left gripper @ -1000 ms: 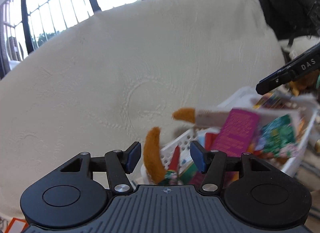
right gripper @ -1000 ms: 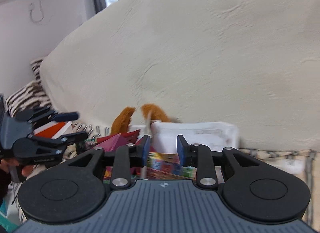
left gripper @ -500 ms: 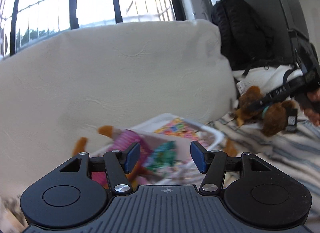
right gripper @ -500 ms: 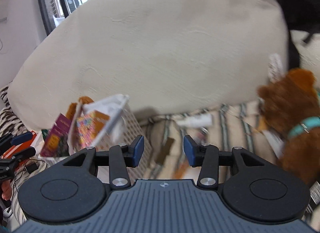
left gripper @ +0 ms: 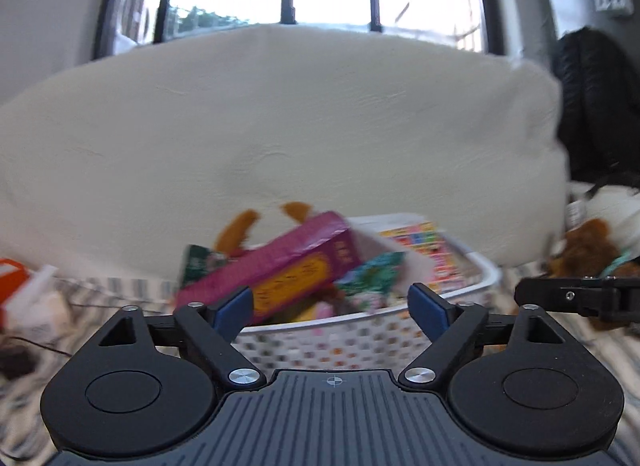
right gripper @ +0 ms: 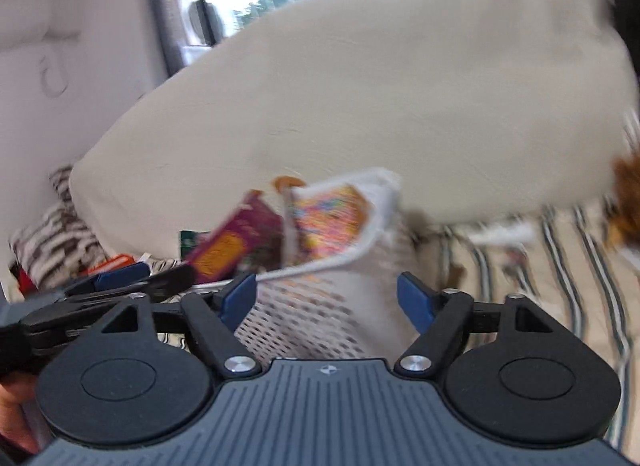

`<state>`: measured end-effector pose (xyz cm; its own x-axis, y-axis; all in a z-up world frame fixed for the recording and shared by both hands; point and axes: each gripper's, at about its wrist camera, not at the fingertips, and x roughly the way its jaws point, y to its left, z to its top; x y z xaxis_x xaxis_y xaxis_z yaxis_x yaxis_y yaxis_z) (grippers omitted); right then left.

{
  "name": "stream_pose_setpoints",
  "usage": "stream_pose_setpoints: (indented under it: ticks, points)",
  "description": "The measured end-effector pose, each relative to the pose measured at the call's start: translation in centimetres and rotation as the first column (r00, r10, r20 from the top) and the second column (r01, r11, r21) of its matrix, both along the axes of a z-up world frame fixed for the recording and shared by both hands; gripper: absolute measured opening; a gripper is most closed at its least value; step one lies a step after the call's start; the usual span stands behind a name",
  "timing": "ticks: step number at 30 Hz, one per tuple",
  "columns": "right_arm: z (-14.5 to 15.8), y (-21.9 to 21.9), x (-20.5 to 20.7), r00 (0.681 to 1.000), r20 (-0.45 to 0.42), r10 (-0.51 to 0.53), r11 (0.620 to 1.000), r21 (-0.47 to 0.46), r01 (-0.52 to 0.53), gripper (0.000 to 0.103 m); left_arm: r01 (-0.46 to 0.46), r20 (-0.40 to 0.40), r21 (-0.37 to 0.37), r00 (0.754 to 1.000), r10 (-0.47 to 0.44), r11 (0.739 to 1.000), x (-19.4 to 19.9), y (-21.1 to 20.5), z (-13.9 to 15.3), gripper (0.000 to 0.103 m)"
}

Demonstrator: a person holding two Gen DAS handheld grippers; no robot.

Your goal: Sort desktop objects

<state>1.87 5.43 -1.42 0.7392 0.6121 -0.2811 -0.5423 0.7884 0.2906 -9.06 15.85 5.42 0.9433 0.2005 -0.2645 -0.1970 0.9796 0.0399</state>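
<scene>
On the far left of the left wrist view an orange and white thing (left gripper: pixel 16 286) lies on the striped cloth (left gripper: pixel 100 290), too blurry to name. The left gripper (left gripper: pixel 331 306) has its blue fingers spread wide with nothing between them. Past it sits the white basket (left gripper: pixel 360 342), stuffed with stuff. A pink box (left gripper: pixel 280 266) lies tilted on top, next to a bright colorful book (left gripper: pixel 420 250). A big cream cushion (left gripper: pixel 280 125) stands behind the basket. A brown teddy (left gripper: pixel 580 246) sits at the far right, apart from the basket.

In the right wrist view, the right gripper (right gripper: pixel 328 298) is spread wide too and holds nothing, with the basket just past it
</scene>
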Motion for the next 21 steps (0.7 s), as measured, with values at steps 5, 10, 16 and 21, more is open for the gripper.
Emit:
stream_pose_setpoints:
  ticks: [5,10,16,21]
  points:
    - [1.1,5.7,-2.3,0.984,0.146,-0.107,0.988,-0.098,0.122,0.092,-0.128,-0.089,0.003,0.988,0.128,0.992,0.0,1.5,0.2,0.099]
    - [2.4,7.3,-2.3,0.984,0.096,-0.151,0.983,-0.091,0.16,0.099,-0.193,-0.126,-0.103,0.976,0.18,0.976,-1.3,3.9,1.1,0.103]
    - [1.7,7.6,-3.8,0.962,0.145,-0.232,0.951,-0.175,0.256,0.101,-0.231,-0.14,0.027,0.962,0.232,0.973,-1.7,3.2,1.1,0.103]
    - [0.9,7.4,-4.6,0.946,0.16,-0.283,0.932,-0.187,0.311,0.102,-0.243,-0.133,0.071,0.959,0.251,0.967,-2.5,2.7,1.1,0.103]
